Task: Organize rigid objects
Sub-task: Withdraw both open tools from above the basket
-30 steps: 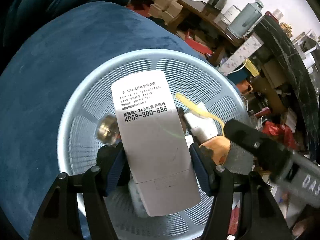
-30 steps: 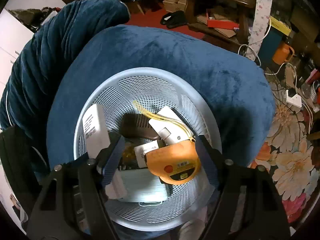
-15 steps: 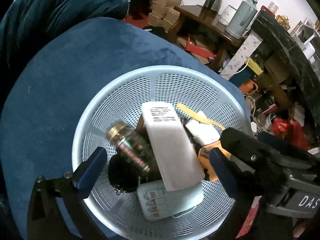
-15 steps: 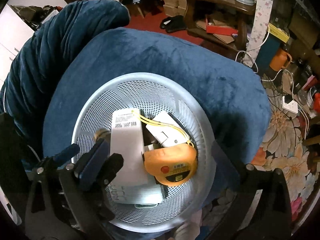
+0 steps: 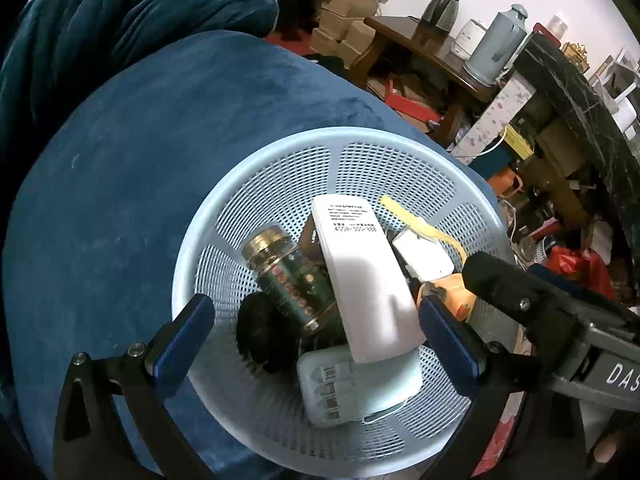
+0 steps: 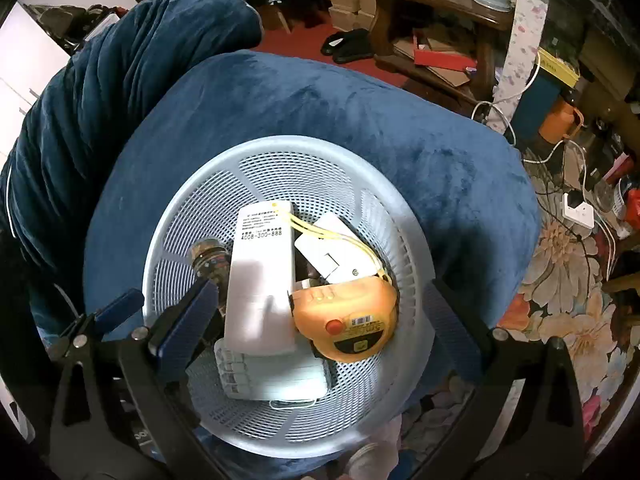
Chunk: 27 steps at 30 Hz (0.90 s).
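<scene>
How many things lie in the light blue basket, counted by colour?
In the basket:
White: 2, the long box with printed digits and the small flat box with yellow string
Orange: 1, the tape measure
Pale blue: 1, the flat case
Dark: 2, the gold-capped bottle and a black round thing
Total: 6 that show; a brownish thing underneath is too hidden to count.

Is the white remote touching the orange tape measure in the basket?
Touching. The right wrist view shows the remote's long edge against the tape measure's side, no gap.
</scene>
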{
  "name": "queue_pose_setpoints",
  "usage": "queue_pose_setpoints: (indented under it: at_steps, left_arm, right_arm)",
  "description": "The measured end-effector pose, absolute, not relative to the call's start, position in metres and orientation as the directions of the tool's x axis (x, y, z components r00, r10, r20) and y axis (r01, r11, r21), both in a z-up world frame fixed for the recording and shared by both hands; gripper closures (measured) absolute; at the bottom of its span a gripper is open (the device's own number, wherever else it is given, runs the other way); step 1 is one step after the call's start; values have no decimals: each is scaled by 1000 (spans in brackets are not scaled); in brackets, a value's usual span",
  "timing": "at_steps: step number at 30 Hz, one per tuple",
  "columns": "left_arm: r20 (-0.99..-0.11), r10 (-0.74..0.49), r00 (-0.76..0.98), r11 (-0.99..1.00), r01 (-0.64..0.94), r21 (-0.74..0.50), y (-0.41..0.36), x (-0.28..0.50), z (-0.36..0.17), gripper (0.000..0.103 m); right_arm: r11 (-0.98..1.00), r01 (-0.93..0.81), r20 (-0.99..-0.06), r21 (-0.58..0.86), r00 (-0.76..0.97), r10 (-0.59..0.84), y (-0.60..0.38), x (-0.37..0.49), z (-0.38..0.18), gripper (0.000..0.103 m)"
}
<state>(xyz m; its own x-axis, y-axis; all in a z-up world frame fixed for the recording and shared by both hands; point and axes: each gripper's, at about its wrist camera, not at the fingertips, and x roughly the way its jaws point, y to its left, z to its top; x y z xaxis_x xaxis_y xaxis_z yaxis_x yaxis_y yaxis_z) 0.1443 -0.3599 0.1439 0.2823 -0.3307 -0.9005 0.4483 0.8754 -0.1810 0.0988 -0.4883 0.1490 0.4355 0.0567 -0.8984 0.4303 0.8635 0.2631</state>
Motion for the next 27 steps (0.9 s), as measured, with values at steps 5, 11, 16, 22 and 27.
queue_pose_setpoints:
  at_steps: [5,11,16,22,27]
  left_arm:
    - [-903,-314,294,883,439,-164,-352,142,145,1]
    - [-899,-301,319,895,419,-151,-338,139,149,1]
    - [-902,-240,358,913,400,-84,-328,132,149,1]
    - [-906,-276,321,917,371,-148,-304,122,140,1]
    - [-877,-258,405,944,298,-140,-259,107,136,0]
  right_arm:
    - [877,416,-903,242,427,47,-481,99,148,0]
    - [887,398,-903,234,427,47,-470,99,152,0]
    - [903,365,-897,228,439,50,-458,99,157,0]
    - [911,340,-891,232,449,59,-446,97,163,0]
    - [925,319,-884,207,466,37,-437,88,170,0]
